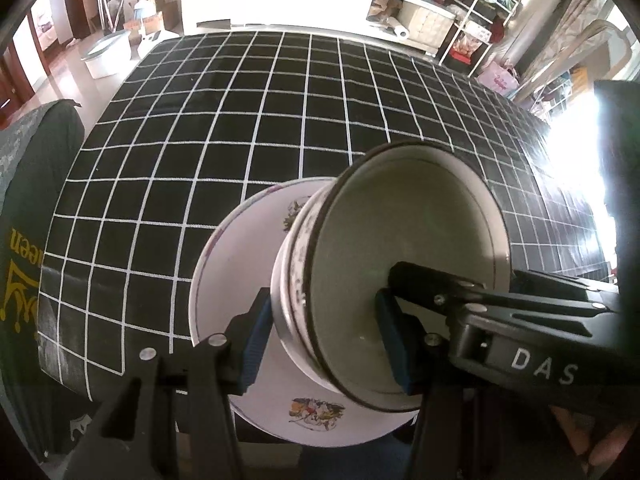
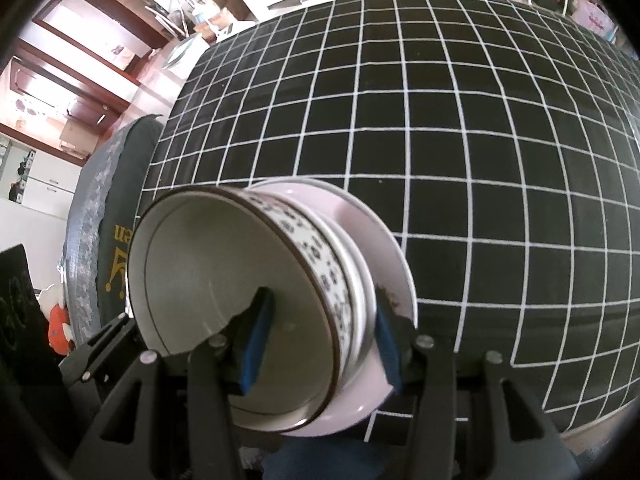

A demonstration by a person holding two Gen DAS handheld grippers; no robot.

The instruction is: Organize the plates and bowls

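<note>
Two grippers, left gripper (image 1: 324,340) and right gripper (image 2: 320,344), each pinch opposite walls of the stacked white patterned ceramic bowls (image 1: 400,280) above a floral plate (image 1: 320,408); uneven release could tip them

A stack of bowls (image 1: 404,264) sits on a white plate (image 1: 224,280), which lies flat near the front edge of the table (image 1: 240,120), a black surface with a white grid. The top bowl (image 2: 224,280) is white inside, empty, with a thin dark line round its rim and a band of small dark flowers on its outer wall. Beneath it shows the rim of a lower bowl (image 2: 362,280). The plate has painted flower sprays on its face and a faint purple edge.
</note>
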